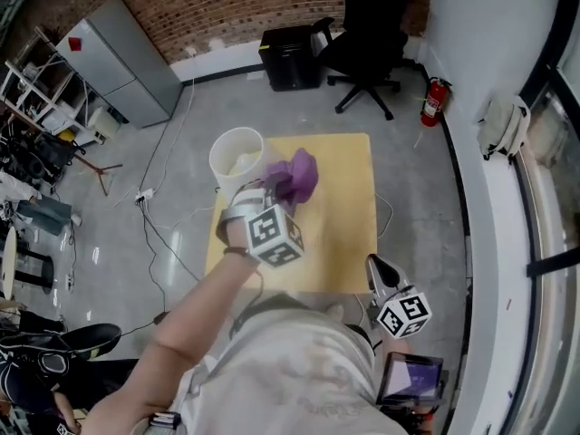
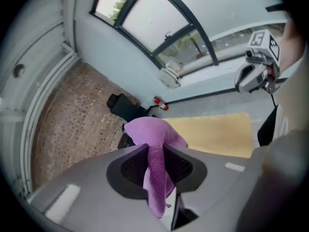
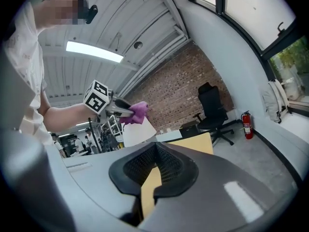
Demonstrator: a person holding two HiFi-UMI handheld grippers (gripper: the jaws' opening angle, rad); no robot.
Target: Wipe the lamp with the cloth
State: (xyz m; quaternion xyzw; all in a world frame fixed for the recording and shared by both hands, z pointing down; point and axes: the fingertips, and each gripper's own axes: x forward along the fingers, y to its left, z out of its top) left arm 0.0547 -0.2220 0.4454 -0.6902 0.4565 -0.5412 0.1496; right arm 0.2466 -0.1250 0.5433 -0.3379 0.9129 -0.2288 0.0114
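A lamp with a white shade (image 1: 237,155) stands at the far left of the wooden table (image 1: 349,216). My left gripper (image 1: 276,188) is raised just right of the shade and shut on a purple cloth (image 1: 299,175). In the left gripper view the cloth (image 2: 152,132) bunches above the jaws and hangs down between them. The right gripper view shows the left gripper (image 3: 126,111) holding the cloth (image 3: 138,111) at the top of the shade (image 3: 137,132). My right gripper (image 1: 382,275) hovers at the table's near right corner, jaws together and empty.
A black office chair (image 1: 367,25) and a black box (image 1: 290,57) stand on the floor beyond the table. A fire extinguisher (image 1: 435,101) leans at the right wall, a grey cabinet (image 1: 127,57) stands far left. Cables run over the floor left of the table.
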